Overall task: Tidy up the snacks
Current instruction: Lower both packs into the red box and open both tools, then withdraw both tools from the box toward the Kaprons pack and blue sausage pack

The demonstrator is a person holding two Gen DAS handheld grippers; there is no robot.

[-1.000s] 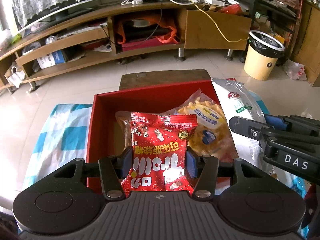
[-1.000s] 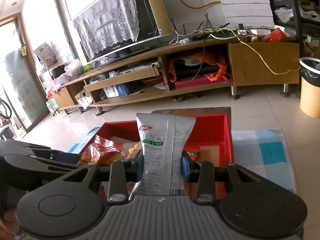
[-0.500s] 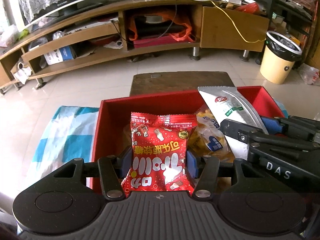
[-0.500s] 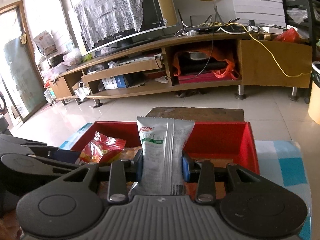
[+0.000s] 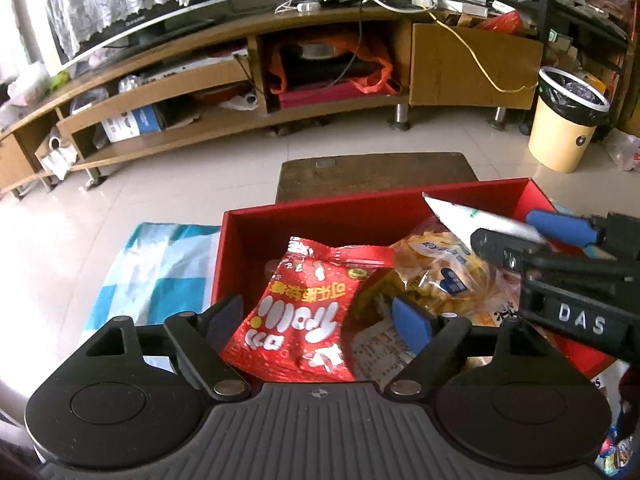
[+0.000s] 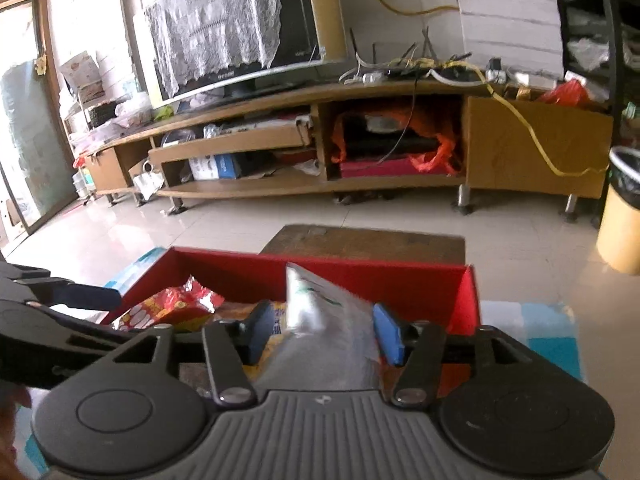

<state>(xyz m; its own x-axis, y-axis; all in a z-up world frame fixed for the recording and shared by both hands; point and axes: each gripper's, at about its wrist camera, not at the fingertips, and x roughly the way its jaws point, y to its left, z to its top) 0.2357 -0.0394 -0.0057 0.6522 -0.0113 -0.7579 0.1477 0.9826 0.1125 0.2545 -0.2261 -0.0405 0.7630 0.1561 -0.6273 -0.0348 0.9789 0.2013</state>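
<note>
Behind your work runs a long wooden TV stand (image 5: pixel 320 92) on a pale tiled floor, and the left wrist view looks down into the red box (image 5: pixel 320 216) standing on a checked cloth (image 5: pixel 160 256). Your left hand-held gripper (image 5: pixel 320 320) is spreading its jaws; the red snack bag (image 5: pixel 304 320) sits loose between them, tilted, no pad pressing it. It looks light, crinkly and slippery, so I'd pinch it across the flat middle, not the sealed edge. Beside it lies a clear pack of yellow biscuits (image 5: pixel 436 276), probably fragile.

From the right wrist view, your right hand-held gripper (image 6: pixel 320 332) is likewise opening, with the silver packet (image 6: pixel 328 332) leaning between the parted pads over the box. It is soft foil; take it mid-body and gently.
</note>
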